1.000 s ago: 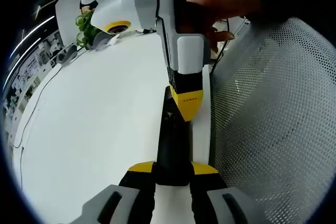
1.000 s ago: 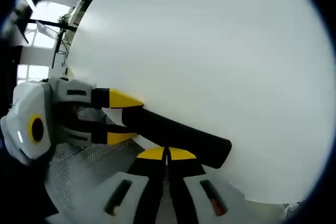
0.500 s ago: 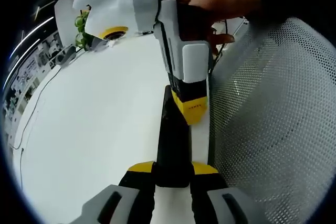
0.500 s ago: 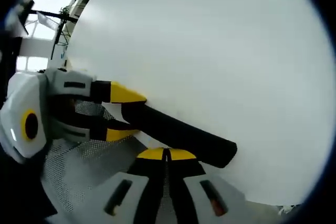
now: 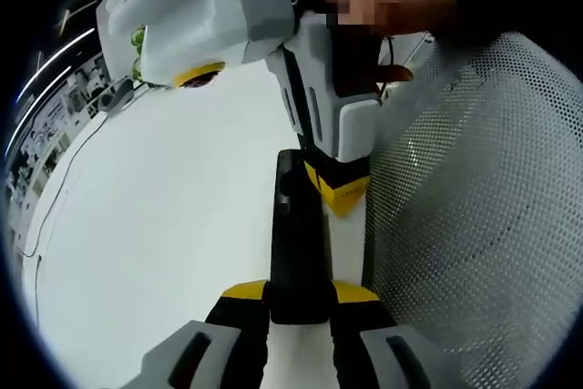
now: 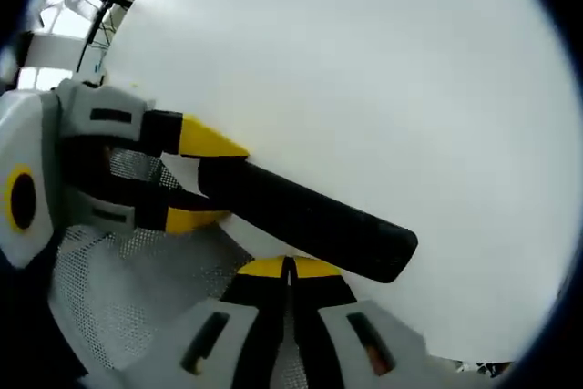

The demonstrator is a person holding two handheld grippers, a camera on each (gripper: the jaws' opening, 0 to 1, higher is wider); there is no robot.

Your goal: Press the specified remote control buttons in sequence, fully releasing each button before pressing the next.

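Low in the left gripper view, the left gripper [image 5: 299, 296] is clamping the black remote [image 5: 297, 243] over the white surface [image 5: 164, 225]; the right gripper [image 6: 290, 269], jaws closed together, is hovering beside it.

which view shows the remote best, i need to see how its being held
The right gripper view: the black remote lies side-on, one end clamped between the left gripper tips. The left gripper view shows it end-on, foreshortened, with the right gripper at its far end.
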